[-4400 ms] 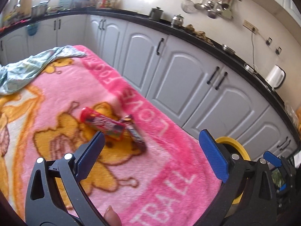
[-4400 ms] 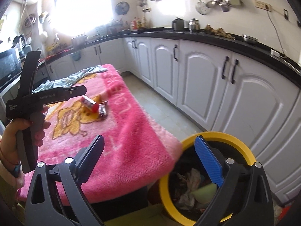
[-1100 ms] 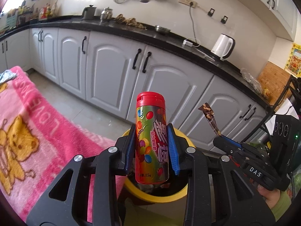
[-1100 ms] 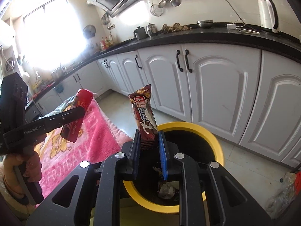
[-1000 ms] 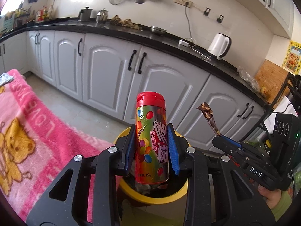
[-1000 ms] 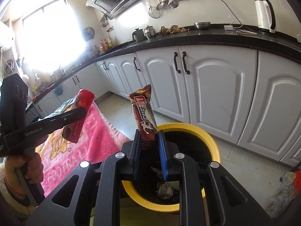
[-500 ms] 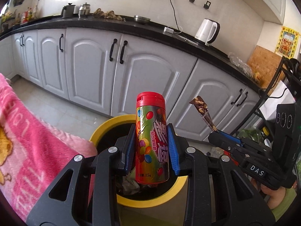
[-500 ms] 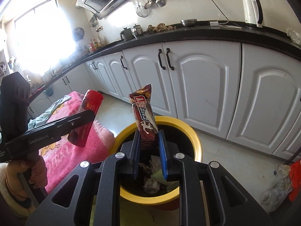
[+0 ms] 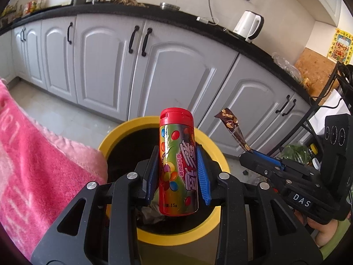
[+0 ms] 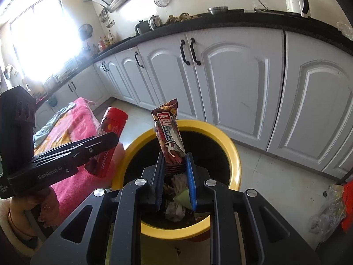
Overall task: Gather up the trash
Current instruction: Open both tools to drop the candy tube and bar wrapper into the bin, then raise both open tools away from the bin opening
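Bin (image 9: 176, 235), yellow rim, stands on the floor between the pink blanket (image 9: 39, 176) and the cabinets; crumpled trash already lies inside. Both pieces are lifted but not yet dropped, so release is what remains, by my reading.

Left gripper (image 9: 177, 173) pinches the candy tube (image 9: 177, 165) upright over the bin mouth. Right gripper (image 10: 175, 170) pinches the snack wrapper (image 10: 168, 137) by its lower end, also above the opening (blanket edge touches the rim on one side). Room below looks open.
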`<state>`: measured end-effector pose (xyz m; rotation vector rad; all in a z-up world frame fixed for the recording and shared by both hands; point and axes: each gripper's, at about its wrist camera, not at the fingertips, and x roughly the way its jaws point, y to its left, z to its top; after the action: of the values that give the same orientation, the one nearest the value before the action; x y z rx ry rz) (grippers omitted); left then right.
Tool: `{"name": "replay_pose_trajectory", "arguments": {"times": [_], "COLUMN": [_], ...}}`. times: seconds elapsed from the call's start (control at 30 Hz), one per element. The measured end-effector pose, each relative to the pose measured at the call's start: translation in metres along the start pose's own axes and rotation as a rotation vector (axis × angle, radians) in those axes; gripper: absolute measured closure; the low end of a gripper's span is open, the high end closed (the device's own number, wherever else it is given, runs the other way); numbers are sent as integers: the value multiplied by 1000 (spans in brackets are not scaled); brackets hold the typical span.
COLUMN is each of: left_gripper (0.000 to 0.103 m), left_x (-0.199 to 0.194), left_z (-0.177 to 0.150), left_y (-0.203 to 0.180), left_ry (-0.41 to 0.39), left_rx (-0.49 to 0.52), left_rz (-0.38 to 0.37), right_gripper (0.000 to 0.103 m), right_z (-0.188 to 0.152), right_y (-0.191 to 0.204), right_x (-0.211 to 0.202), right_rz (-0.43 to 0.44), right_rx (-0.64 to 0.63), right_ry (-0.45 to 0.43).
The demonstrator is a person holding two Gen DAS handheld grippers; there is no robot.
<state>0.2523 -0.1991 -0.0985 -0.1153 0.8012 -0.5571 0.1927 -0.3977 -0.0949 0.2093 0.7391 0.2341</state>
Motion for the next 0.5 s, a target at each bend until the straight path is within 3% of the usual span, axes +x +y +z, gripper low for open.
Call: {"name": "replay_pose_trajectory", "arguments": {"times": [0.4,0.5], "left_gripper": [78,75], "left_x": [20,19], "left_z": [-13,-13], "left_y": [18,23], "left_ry": [63,65], "left_rx": [-48,-62], "left_rz": [7,17], "right_gripper": [82,68], "right_z": [-11,-10], "right_y": [0,-3], "right_x": [25,21], "right_rz": [2,-9], "right_rx": [23,37], "right_ry": [81,69]}}
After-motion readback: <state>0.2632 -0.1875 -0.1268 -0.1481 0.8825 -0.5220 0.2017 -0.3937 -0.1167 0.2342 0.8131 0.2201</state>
